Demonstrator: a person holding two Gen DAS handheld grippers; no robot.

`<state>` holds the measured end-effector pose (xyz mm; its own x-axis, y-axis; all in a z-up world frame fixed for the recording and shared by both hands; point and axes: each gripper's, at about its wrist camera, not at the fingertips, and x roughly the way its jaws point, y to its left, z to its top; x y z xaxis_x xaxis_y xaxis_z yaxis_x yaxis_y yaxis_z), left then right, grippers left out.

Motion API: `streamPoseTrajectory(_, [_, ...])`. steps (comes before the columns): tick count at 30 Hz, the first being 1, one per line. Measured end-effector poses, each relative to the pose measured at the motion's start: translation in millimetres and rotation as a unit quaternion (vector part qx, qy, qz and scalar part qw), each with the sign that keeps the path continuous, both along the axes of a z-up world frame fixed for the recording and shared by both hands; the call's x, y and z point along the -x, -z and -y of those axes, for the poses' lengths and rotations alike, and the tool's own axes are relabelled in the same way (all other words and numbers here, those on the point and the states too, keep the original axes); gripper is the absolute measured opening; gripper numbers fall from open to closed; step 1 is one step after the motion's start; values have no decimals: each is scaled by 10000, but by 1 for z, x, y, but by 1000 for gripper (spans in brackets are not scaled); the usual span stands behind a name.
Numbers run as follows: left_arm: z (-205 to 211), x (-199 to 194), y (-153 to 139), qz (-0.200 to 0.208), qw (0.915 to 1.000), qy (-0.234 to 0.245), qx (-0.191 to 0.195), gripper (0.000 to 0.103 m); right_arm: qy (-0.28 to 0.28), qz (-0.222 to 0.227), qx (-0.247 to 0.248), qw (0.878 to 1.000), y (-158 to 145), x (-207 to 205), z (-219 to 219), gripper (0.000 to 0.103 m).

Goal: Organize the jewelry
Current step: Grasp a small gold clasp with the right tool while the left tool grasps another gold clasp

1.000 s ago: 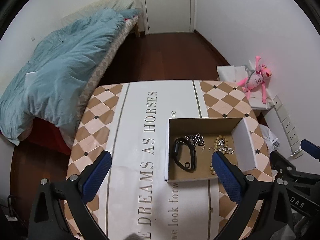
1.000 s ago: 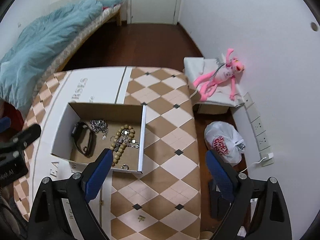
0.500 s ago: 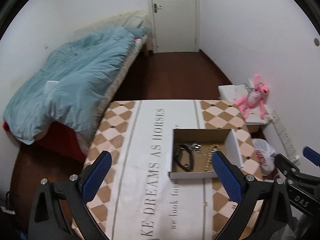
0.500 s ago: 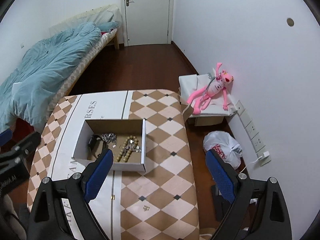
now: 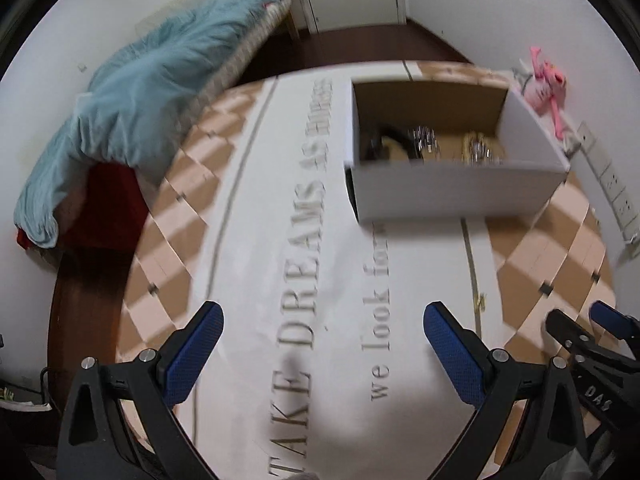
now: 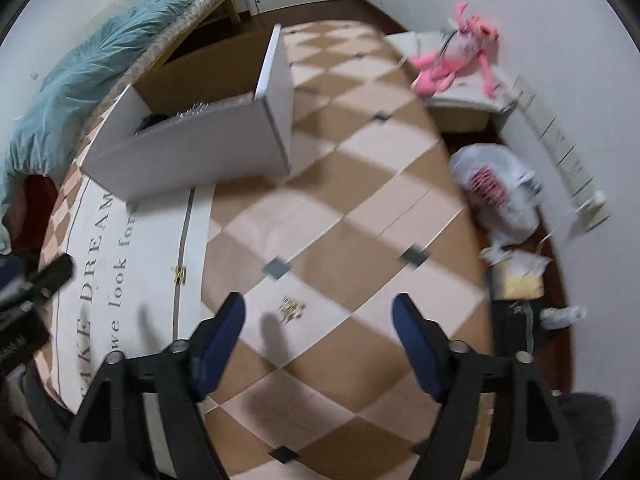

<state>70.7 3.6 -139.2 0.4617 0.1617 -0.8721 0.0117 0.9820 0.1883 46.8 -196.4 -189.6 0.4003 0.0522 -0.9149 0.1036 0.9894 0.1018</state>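
A white cardboard box stands on the table at the far right in the left wrist view, with a black band, a silver chain and beads inside, all blurred. The box also shows in the right wrist view at upper left. A small gold jewelry piece lies on the cloth just ahead of my right gripper, between its fingers. Another small gold piece lies to its left, also in the left wrist view. My left gripper is open and empty above the printed cloth. My right gripper is open and empty.
The table carries a checkered cloth with printed words. A bed with a blue quilt stands to the left. A pink plush toy, a white plastic bag and wall sockets lie on the right.
Both grippers have dropped from high above to close over the table and moved back toward its near side. The box now sits farther ahead. Both stay open.
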Motion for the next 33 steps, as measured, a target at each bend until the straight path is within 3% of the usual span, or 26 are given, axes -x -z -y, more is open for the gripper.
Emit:
streamPoseTrajectory(5, [5,2,9,-129,9999,53,-8,102,-163,178,385,9990,3,6,-18,65])
streamPoseTrajectory(7, [7,1,10,-137,9999,84,-20,102,-182,215,575,9979,3,7,-24,58])
streamPoseTrajectory(12, [7,-3,13,-150,9998,89,-12,102,-198,299,629,9974,-1,3,-23,14])
streamPoseTrajectory(16, [12,-4,14,-152,9998,154,44,102,-140,300,458,9984,-4,2,-17,14])
streamPoseTrajectory(21, [38,-6,15,-216,9969,488,578,102,262,392,201,9987,-17,4,10,14])
streamPoseTrajectory(25, [68,-7,20,-273,9940,781,712,101,437,439,237,9978,-24,4,24,14])
streamPoseTrajectory(33, [86,-10,35,-448,9925,881,715,61,647,475,269,9964,-33,6,42,14])
